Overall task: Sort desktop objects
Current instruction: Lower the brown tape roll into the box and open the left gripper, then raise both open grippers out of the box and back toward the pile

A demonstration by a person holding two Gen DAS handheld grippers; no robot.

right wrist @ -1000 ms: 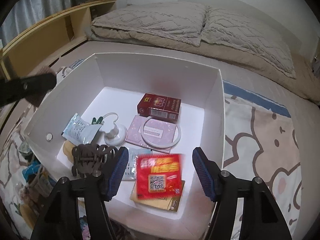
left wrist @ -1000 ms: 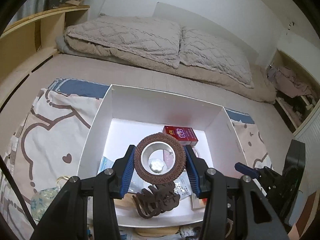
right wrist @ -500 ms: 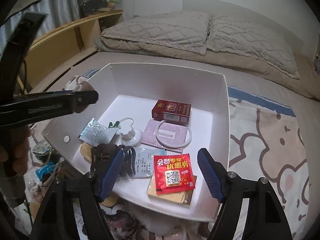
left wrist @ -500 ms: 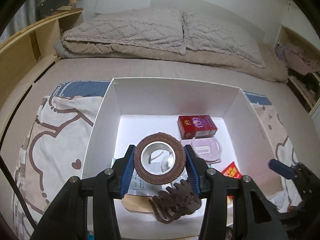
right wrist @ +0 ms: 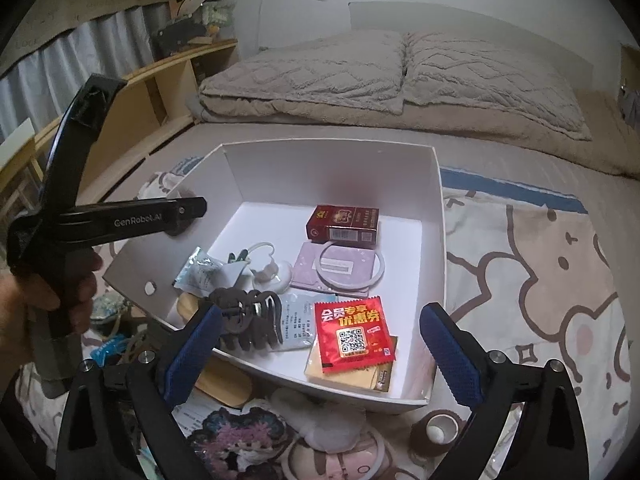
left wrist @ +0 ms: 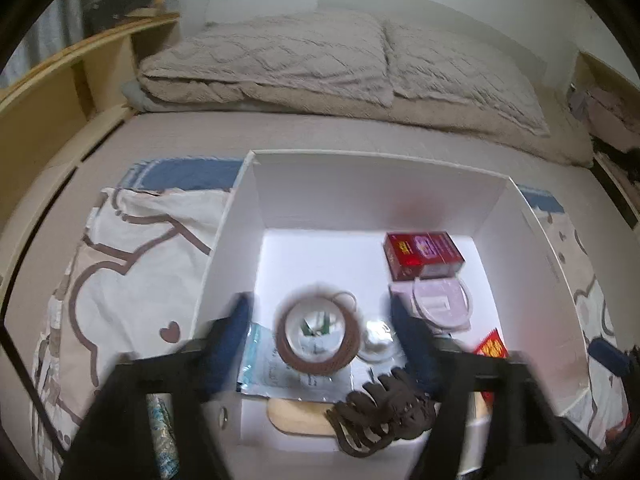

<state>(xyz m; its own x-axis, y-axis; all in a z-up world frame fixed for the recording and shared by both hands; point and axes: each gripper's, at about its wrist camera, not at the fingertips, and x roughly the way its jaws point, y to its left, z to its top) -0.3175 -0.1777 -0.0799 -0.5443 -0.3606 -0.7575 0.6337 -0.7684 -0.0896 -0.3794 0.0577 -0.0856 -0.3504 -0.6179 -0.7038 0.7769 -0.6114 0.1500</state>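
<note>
1. Tape roll point(left wrist: 316, 330), brown and blurred, hung between the spreading jaws of the left gripper point(left wrist: 320, 330) over the white box point(left wrist: 376, 184); neither pad touched it, so it looked released to drop inside.
2. Left jaws were opening, wide on either side of the roll, apparently to let it fall clear among the sorted items.
3. Right gripper point(right wrist: 318, 344) hovered at the box's near edge with jaws opening and gripping nothing; the red packet point(right wrist: 354, 334) lay flat on the box floor between them, seemingly just set down.
4. Box contents lay loosely: a dark hair claw point(right wrist: 248, 320) near the front wall, a red carton point(right wrist: 344, 226) toward the back, a pink card with a ring point(right wrist: 338, 266) beside it, and foil sachets point(right wrist: 198, 270) at the left.
5. Unsorted clutter remained outside the front wall, including a second tape roll point(right wrist: 436, 432) and a printed sticker point(right wrist: 240, 436), suggesting the sorting was partly done.
6. Box sat on a cartoon-print blanket point(right wrist: 528, 280) spread over a bed, with quilted beige pillows point(right wrist: 400, 76) behind.
7. Wooden shelves point(right wrist: 176, 72) and a curtain lined the left wall of the dim bedroom.
</note>
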